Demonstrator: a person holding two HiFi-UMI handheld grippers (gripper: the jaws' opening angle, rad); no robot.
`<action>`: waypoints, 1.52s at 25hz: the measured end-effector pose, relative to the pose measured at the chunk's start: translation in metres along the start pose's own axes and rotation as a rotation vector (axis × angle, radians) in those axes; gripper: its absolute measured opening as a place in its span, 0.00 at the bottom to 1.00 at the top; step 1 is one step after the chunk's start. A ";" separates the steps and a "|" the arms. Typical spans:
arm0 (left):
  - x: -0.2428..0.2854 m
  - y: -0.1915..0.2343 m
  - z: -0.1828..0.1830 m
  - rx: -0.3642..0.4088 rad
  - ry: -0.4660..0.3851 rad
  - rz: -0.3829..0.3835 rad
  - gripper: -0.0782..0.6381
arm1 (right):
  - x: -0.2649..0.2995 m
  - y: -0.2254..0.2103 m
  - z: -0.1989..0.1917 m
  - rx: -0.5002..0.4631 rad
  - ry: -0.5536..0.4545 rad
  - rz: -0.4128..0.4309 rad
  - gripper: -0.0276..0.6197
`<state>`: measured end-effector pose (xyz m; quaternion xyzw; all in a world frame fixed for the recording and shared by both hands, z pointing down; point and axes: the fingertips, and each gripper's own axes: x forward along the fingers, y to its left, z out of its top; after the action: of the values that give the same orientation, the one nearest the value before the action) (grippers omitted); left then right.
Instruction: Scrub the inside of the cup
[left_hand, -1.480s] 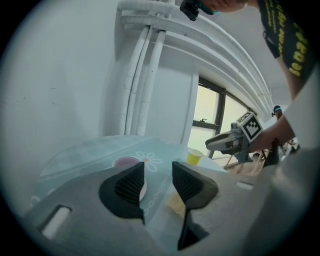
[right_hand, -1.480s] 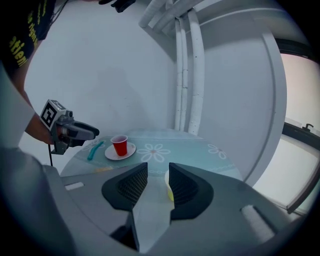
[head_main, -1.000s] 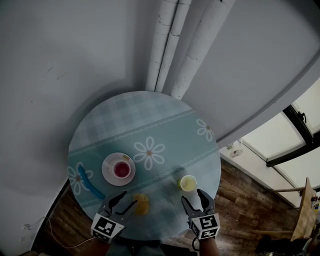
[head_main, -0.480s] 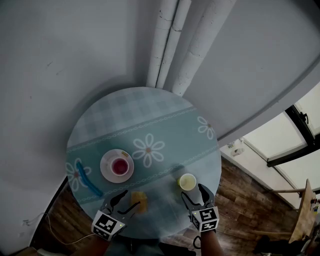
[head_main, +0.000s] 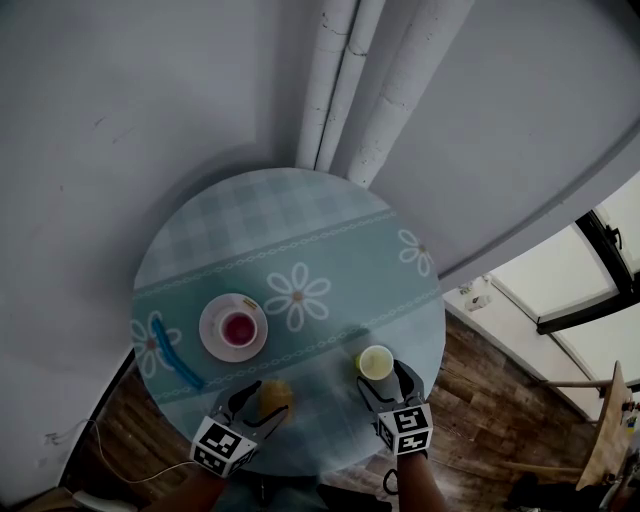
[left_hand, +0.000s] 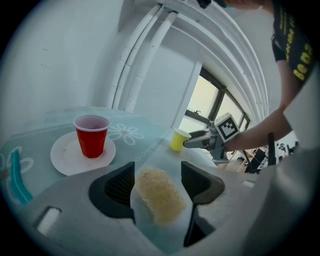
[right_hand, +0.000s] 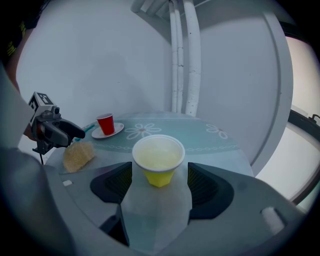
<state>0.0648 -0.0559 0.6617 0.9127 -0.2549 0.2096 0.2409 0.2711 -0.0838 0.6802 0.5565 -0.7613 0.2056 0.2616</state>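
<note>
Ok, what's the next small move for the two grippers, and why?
Probably close both: the left gripper straddles the tan scrubbing sponge, the right gripper the yellow disposable cup; both pairs of jaws have just been opening and press on neither.

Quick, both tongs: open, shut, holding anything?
Left tongs: open, just widened, sponge between jaws, ungripped.
Right tongs: open, just widened, yellow cup between jaws, ungripped.

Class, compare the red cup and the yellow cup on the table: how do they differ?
The red cup stands on a white plate; the yellow cup stands straight on the tablecloth. The yellow cup sits between the right gripper's jaws, which have just been opening; the red cup is between no jaws. Both stand upright.
</note>
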 end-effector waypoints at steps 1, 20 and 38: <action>0.001 -0.001 -0.003 0.000 0.008 0.000 0.52 | 0.002 0.000 0.000 -0.001 0.000 0.001 0.58; 0.025 0.006 -0.025 -0.011 0.109 0.017 0.54 | 0.024 -0.001 0.008 -0.006 0.000 0.001 0.57; 0.020 -0.004 -0.032 0.041 0.176 -0.019 0.43 | 0.021 0.009 0.026 -0.030 -0.037 0.055 0.52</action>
<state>0.0746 -0.0434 0.6958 0.8979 -0.2197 0.2919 0.2455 0.2534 -0.1120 0.6731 0.5350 -0.7841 0.1908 0.2501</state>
